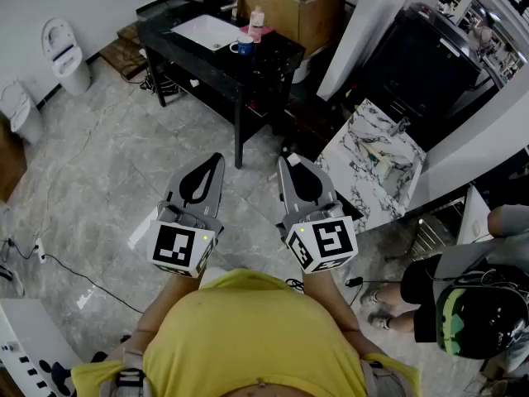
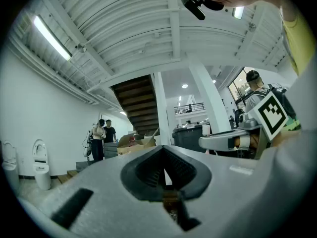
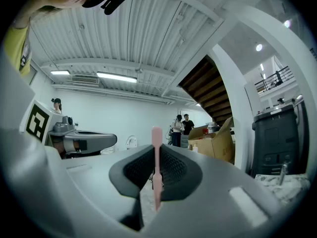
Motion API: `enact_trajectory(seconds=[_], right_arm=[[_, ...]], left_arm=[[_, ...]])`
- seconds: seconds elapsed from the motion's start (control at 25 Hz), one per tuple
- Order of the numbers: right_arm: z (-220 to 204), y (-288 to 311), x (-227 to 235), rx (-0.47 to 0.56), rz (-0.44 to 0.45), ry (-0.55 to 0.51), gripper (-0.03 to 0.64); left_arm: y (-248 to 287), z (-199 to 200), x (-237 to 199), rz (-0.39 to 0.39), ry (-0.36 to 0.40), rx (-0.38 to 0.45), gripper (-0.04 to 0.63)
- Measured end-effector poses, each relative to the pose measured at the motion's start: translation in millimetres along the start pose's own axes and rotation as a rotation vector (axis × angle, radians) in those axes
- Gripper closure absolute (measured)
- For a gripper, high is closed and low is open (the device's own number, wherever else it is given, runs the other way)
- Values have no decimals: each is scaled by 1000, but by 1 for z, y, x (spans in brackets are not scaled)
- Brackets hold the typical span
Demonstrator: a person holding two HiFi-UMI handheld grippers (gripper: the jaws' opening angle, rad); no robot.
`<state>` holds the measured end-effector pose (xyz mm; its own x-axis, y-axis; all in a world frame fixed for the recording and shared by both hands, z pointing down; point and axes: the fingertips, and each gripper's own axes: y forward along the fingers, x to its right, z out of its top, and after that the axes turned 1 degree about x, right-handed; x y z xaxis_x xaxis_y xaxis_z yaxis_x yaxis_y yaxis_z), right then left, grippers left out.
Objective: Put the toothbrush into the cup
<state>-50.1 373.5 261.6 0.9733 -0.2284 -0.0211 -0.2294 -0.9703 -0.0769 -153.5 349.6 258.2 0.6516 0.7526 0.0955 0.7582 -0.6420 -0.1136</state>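
A slim pink toothbrush (image 3: 156,162) stands upright between the pads of my right gripper (image 3: 156,180), which is shut on it. In the head view that right gripper (image 1: 286,164) is held level close to the person's body, over the floor. Beside it my left gripper (image 1: 216,161) is shut with nothing in it; the left gripper view (image 2: 165,175) shows its pads together. The blue cup (image 1: 242,46) stands on the black table (image 1: 273,56) far ahead, next to a white basin (image 1: 207,31). Both grippers are well short of the table.
A pink bottle (image 1: 257,23) stands behind the cup and an open cardboard box (image 1: 289,2) beyond it. A marble slab (image 1: 376,160) lies right of the table. Toilets (image 1: 66,56) stand at the left wall. A person with a helmet (image 1: 471,308) is at the lower right.
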Motion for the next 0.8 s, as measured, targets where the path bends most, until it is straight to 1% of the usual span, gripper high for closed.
enact_trajectory(seconds=[0.12, 0.28, 0.48, 0.64, 0.8], right_arm=[[-6, 5, 12, -5, 10, 2, 586], [-12, 15, 24, 0, 37, 56, 584], [-24, 35, 43, -12, 25, 80, 584], [-32, 65, 64, -2, 6, 77, 584], [-37, 111, 84, -7, 5, 49, 585]], left_arm=[[11, -7, 3, 7, -9, -3, 594], [26, -17, 1, 6, -10, -24, 594], [50, -29, -10, -8, -19, -37, 594], [81, -41, -29, -22, -19, -38, 594], [124, -49, -63, -16, -36, -22, 594]])
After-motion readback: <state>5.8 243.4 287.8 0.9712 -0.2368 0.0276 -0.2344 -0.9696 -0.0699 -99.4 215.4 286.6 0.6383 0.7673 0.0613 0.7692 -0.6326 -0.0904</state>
